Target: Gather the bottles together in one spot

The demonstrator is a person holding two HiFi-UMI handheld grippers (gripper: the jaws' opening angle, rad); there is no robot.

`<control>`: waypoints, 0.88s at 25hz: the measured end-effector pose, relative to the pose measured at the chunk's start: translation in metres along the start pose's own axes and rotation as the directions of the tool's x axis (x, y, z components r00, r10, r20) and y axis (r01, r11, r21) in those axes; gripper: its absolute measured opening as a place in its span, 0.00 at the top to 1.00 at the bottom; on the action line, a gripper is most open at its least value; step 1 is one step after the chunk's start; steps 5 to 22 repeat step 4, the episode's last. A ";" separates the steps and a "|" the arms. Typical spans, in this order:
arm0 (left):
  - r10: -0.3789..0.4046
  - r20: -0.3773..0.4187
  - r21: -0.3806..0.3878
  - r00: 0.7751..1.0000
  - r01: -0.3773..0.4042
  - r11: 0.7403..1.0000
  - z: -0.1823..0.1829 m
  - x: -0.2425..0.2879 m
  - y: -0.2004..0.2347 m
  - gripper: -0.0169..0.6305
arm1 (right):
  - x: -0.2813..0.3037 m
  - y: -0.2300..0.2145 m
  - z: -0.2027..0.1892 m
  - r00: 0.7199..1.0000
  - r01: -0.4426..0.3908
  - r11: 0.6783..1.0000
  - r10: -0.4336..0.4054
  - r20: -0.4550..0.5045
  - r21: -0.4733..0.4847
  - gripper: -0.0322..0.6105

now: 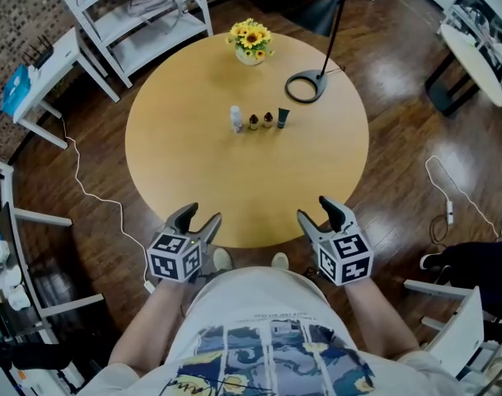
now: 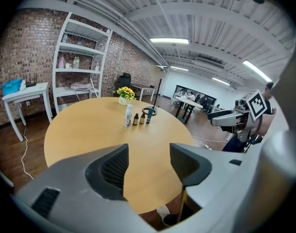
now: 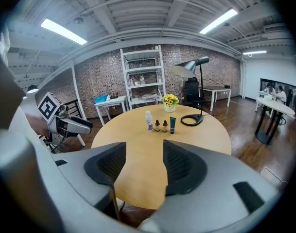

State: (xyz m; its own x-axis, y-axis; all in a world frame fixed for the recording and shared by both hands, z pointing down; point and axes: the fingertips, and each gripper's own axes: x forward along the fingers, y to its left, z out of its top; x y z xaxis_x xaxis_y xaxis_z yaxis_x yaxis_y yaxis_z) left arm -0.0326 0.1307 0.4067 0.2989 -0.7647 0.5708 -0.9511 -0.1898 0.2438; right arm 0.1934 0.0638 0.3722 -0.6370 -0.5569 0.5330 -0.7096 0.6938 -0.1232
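The four bottles point(image 1: 254, 121) stand in one tight row on the table point(image 1: 176, 180), well ahead of the left gripper point(image 1: 201, 215) and right gripper point(image 1: 315, 209), both spread and empty at the near edge, so gathering looks essentially done.

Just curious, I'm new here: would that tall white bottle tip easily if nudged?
Probably: the white bottle stands upright, tall and narrow, so a high nudge could topple it. Falling, it might hit the brown bottle beside it.
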 end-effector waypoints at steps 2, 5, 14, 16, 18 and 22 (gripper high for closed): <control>-0.001 0.003 0.000 1.000 0.001 1.000 -0.001 0.001 0.002 0.59 | 0.001 0.001 0.000 1.000 0.001 1.000 -0.001 0.000 -0.004 0.54; -0.003 0.005 0.001 1.000 0.003 1.000 -0.001 0.001 0.003 0.59 | 0.002 0.003 -0.001 1.000 0.001 1.000 -0.001 -0.001 -0.008 0.54; -0.003 0.005 0.001 1.000 0.003 1.000 -0.001 0.001 0.003 0.59 | 0.002 0.003 -0.001 1.000 0.001 1.000 -0.001 -0.001 -0.008 0.54; -0.003 0.005 0.001 1.000 0.003 1.000 -0.001 0.001 0.003 0.59 | 0.002 0.003 -0.001 1.000 0.001 1.000 -0.001 -0.001 -0.008 0.54; -0.003 0.005 0.001 1.000 0.003 1.000 -0.001 0.001 0.003 0.59 | 0.002 0.003 -0.001 1.000 0.001 1.000 -0.001 -0.001 -0.008 0.54; -0.003 0.005 0.001 1.000 0.003 1.000 -0.001 0.001 0.003 0.59 | 0.002 0.003 -0.001 1.000 0.001 1.000 -0.001 -0.001 -0.008 0.54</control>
